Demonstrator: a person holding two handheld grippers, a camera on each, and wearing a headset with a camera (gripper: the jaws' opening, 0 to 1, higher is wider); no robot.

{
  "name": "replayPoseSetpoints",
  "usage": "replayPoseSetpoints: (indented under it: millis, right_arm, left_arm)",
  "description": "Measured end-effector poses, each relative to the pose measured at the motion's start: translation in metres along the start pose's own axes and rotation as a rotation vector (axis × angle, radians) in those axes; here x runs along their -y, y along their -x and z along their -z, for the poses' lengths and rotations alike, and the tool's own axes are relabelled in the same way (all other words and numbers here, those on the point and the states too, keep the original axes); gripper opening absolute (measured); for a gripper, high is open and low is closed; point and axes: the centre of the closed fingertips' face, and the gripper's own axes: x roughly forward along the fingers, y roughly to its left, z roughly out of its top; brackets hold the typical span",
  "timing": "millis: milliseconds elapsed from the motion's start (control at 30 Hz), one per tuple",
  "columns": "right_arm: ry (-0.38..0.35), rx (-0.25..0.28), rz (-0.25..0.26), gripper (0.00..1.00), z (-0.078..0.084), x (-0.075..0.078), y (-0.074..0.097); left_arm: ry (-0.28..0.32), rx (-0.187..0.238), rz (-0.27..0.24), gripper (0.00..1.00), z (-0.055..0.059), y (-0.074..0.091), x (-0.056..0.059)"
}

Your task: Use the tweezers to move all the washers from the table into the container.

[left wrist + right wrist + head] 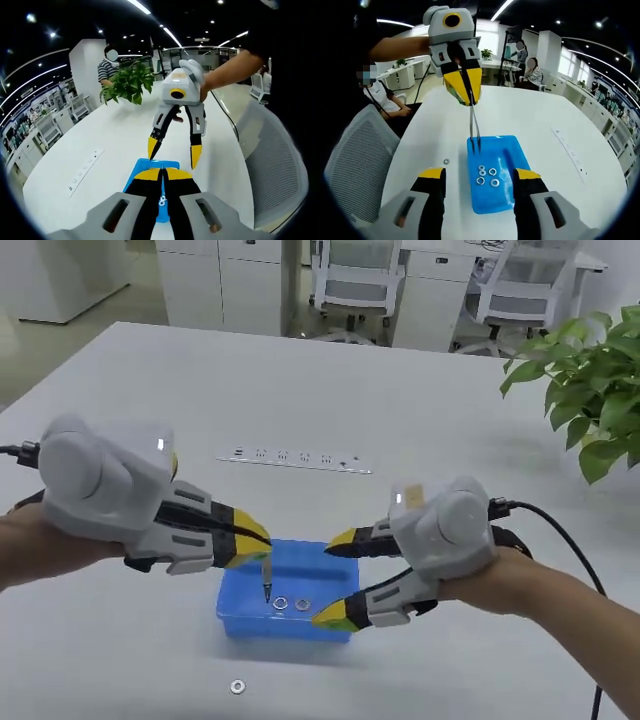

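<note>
Washers (487, 176) lie in the blue container (507, 150), with one washer (446, 161) outside on the table (545, 115). The left gripper (465, 96) clamps the tweezers (475, 127). The right gripper (174, 156) gapes wide, partly hiding the container's corner.

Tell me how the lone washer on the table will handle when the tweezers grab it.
The washer looks thin, small and metallic, so probably light and rigid. It lies flat on the smooth white table, so the tweezers may find little edge to pinch and it could skid. Being round, it might roll if tipped on edge.
</note>
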Motion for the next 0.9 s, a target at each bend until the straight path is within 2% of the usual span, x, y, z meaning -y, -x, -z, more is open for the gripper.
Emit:
replayPoseSetpoints:
  millis: [267,467,900]
  right_arm:
    - [-0.059,0.01,0.008,0.68,0.008,-0.012,0.006]
    - [-0.081,0.012,0.009,0.72,0.016,-0.023,0.008]
    - [-0.107,0.034,0.01,0.79,0.022,-0.037,0.011]
  left_arm:
    - [0.016,0.001,-0.015,0.06,0.005,0.011,0.009]
    - [0.031,0.003,-0.02,0.06,0.011,0.017,0.019]
    - [0.036,0.007,-0.014,0.06,0.026,0.015,0.037]
